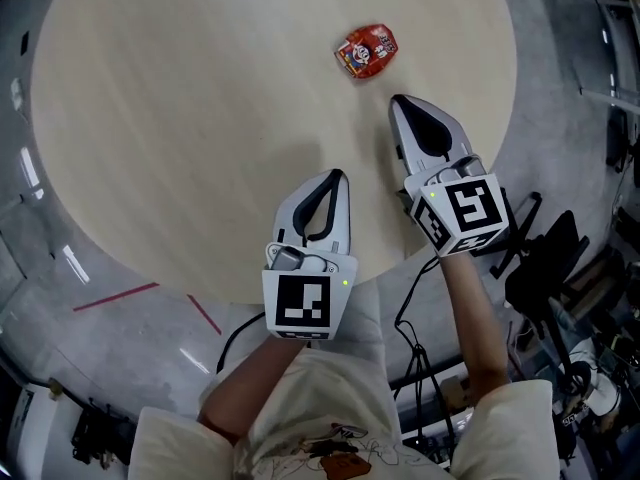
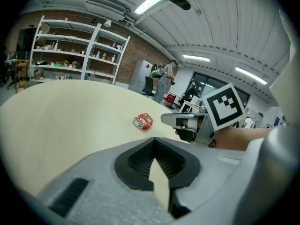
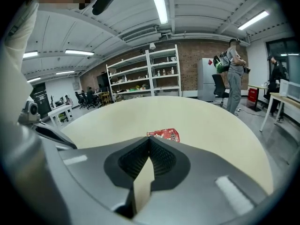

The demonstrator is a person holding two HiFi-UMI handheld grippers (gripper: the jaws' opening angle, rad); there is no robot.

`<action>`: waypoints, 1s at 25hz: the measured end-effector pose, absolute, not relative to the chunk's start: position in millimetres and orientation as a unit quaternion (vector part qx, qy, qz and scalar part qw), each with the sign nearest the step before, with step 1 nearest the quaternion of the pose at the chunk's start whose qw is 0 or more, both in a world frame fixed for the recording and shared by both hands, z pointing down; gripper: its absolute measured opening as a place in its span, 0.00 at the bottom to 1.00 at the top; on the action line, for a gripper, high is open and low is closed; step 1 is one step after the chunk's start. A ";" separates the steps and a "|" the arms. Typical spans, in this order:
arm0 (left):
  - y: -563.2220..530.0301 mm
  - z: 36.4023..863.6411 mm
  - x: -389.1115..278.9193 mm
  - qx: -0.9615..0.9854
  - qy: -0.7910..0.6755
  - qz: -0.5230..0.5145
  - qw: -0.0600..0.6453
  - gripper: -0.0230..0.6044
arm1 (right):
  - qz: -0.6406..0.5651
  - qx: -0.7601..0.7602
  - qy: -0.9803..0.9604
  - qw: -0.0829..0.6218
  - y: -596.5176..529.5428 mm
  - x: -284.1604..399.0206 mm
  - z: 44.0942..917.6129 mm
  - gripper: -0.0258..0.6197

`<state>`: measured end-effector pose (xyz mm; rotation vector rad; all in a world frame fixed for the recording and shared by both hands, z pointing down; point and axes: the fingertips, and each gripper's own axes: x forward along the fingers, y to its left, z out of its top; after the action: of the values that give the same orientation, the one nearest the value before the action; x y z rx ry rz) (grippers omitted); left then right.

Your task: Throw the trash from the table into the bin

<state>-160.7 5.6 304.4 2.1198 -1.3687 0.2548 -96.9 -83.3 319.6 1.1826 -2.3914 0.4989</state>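
Trash: one red wrapper (image 1: 366,50) lies on the table (image 1: 180,98) at eleven o'clock from my right gripper (image 1: 399,102), near its tip. Its jaws, and those of my left gripper (image 1: 337,176), are pressed together, empty. I'd part the right jaws, come in low and pinch a raised edge; it looks thin, perhaps crumpled. No bin shows.

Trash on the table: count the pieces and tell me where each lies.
1. A red wrapper lies on the table, just beyond the right hand-held gripper. That and the left hand-held gripper cover some table, so more could be hidden.
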 end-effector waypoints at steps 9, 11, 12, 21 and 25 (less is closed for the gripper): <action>5.1 314.4 -194.0 0.781 -0.531 0.106 0.312 0.05 | 0.191 0.405 -0.859 0.249 -118.8 -117.2 340.1 0.55; 3.1 312.7 -198.7 0.779 -0.538 0.100 0.305 0.05 | 0.188 0.404 -0.855 0.264 -124.6 -115.7 346.5 0.61; 5.0 315.5 -199.4 0.778 -0.535 0.107 0.310 0.05 | 0.187 0.403 -0.854 0.272 -127.5 -114.6 350.0 0.64; 7.3 323.9 -203.4 0.770 -0.535 0.119 0.326 0.05 | 0.176 0.374 -0.845 0.338 -154.8 -118.2 383.1 0.83; 12.0 332.3 -199.5 0.771 -0.522 0.131 0.340 0.05 | 0.197 0.382 -0.839 0.334 -162.5 -118.6 393.3 0.84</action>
<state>-199.5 12.0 332.3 2.0066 -1.3595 0.3414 -118.6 -162.5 393.3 0.9980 -2.1899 0.5147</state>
